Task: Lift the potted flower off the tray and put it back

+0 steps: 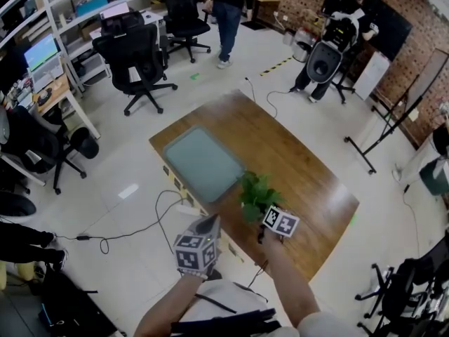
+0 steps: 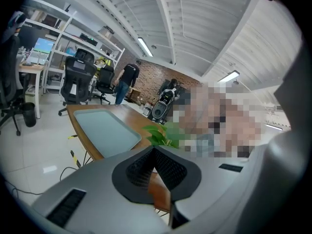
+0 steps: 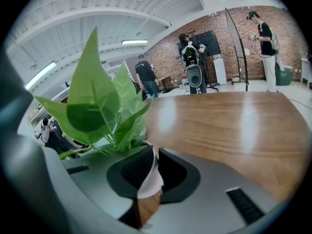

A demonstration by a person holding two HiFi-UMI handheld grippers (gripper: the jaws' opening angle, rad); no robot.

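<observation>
The potted flower point(image 1: 258, 194), green leaves in a small white pot, is off the tray, over the wooden table point(image 1: 309, 167) near its front edge. Whether the pot rests on the wood I cannot tell. The grey-green tray point(image 1: 200, 161) lies empty just left of the plant. My right gripper point(image 1: 263, 213) is shut on the pot's white rim point(image 3: 151, 174), the leaves point(image 3: 97, 106) rising just past its jaws. My left gripper point(image 1: 210, 222) hovers by the table's near edge, below the tray, shut with nothing in it; its view shows the tray point(image 2: 105, 128) and the plant point(image 2: 161, 133) ahead.
Black office chairs point(image 1: 140, 55) and desks with shelves stand at the left. A person point(image 1: 228, 12) stands beyond the table. A speaker on a stand point(image 1: 324, 60) is at the back right. Cables point(image 1: 133, 230) trail on the floor near the table's left side.
</observation>
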